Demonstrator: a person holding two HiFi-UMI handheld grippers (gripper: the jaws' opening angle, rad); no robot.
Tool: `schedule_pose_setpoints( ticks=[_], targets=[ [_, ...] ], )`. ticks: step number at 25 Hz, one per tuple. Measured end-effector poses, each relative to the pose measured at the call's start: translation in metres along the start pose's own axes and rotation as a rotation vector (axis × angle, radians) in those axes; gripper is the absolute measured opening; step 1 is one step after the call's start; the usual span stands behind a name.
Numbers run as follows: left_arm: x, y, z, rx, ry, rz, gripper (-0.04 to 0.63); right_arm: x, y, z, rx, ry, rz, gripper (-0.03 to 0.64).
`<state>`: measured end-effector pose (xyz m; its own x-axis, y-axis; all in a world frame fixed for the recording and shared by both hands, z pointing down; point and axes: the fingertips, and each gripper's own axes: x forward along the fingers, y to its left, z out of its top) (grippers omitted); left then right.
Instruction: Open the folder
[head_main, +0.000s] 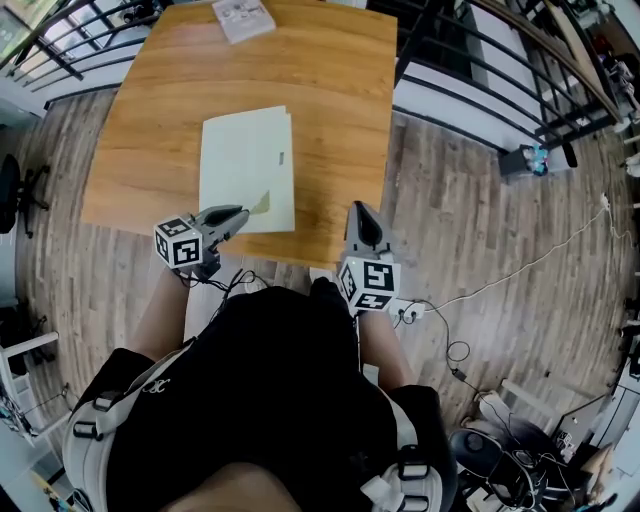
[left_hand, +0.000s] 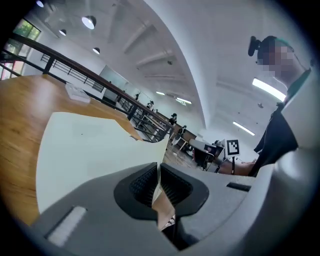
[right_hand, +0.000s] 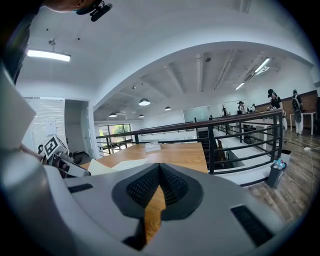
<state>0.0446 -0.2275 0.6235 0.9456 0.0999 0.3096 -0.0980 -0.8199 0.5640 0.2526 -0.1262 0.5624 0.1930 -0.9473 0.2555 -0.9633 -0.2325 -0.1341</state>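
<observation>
The pale folder lies flat on the wooden table, near the edge where the person stands, and its long axis runs away from the person. The left gripper comes to it from the near left side, and its jaws are pressed together on the thin front cover at the near edge. A small piece of the cover is lifted there and its tan underside shows. The right gripper rests at the near table edge, just to the right of the folder and not touching it. Its jaws are together with nothing between them. A small tab sits on the right long edge, so I judge that the spine is on the left and the cover must swing up and over towards the left. The left gripper is the nearer one and carries the job. A stack of papers lies well apart at the far end.
</observation>
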Motion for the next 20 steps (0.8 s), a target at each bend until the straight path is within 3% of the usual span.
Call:
schedule_pose_setpoints(
  ticks=[6,13,20],
  targets=[
    [-0.024,-0.002,0.019,-0.040,-0.129,0.029,0.018,0.016,0.014,0.001,-0.007,0.009,0.064,0.005],
    [-0.075,0.000,0.050,-0.123,-0.339,0.064,0.018,0.041,0.041,0.009,-0.024,0.012,0.152,0.005],
    [-0.145,0.014,0.052,-0.168,-0.521,0.213,0.018,0.062,0.085,0.016,-0.068,0.017,0.274,0.005]
  ],
)
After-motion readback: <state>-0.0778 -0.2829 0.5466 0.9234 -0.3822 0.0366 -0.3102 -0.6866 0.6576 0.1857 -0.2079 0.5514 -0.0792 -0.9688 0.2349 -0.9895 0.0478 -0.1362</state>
